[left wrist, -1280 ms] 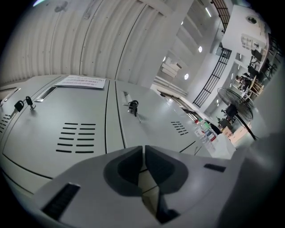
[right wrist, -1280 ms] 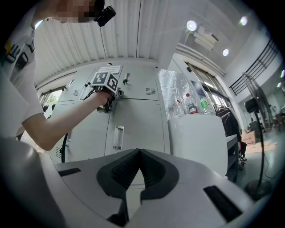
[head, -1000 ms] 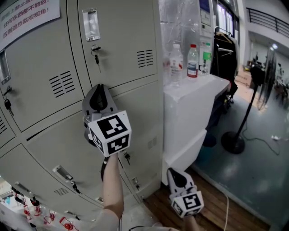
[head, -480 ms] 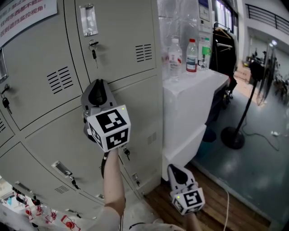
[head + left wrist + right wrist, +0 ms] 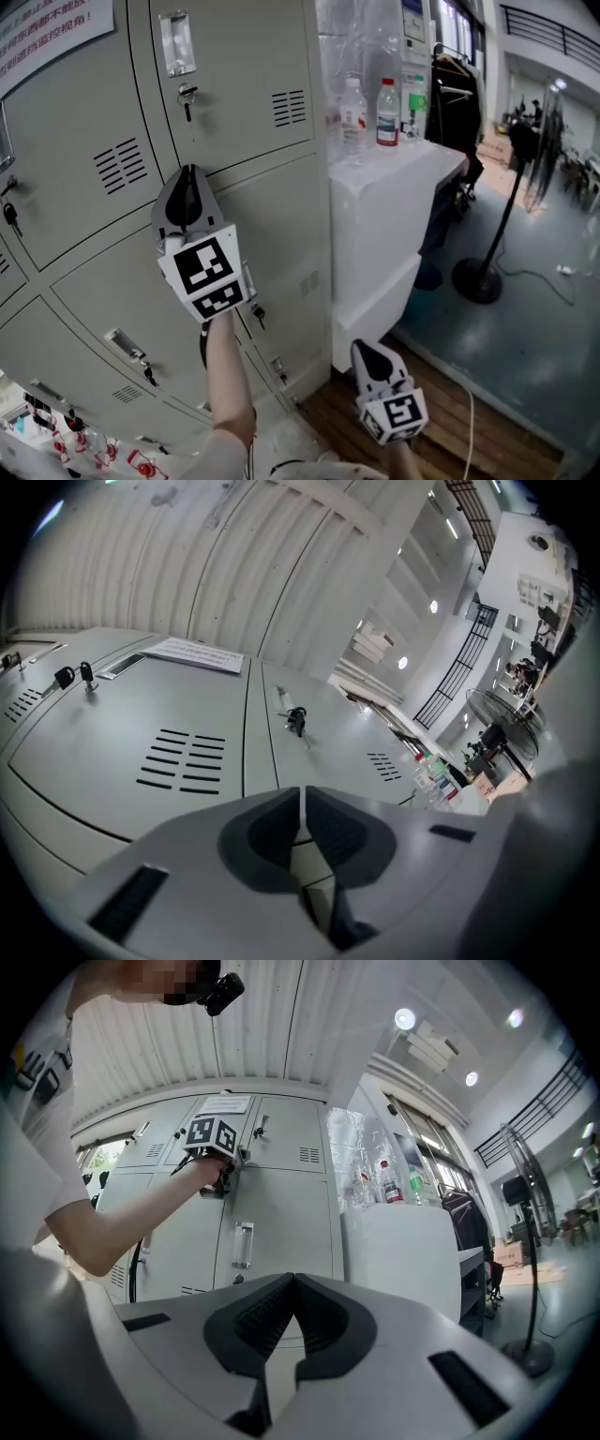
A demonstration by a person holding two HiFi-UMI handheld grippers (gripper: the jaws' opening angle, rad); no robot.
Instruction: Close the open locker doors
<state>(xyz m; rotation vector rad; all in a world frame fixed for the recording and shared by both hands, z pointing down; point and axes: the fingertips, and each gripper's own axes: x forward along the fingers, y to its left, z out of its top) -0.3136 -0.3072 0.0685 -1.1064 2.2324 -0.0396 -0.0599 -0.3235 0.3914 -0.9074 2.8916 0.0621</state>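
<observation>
The left claw [image 5: 190,172], closed empty, sits at the keyed locker door's [image 5: 246,89] lower left corner; the right claw [image 5: 362,347], closed too, hangs well below.

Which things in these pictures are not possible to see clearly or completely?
- Head view: the body of the left gripper hides whether its tip touches the locker door.
- Head view: the notice sheet is cut by the upper left edge; in the left gripper view its print is too small.
- Head view: the labels of the bottles are too small to read.
</observation>
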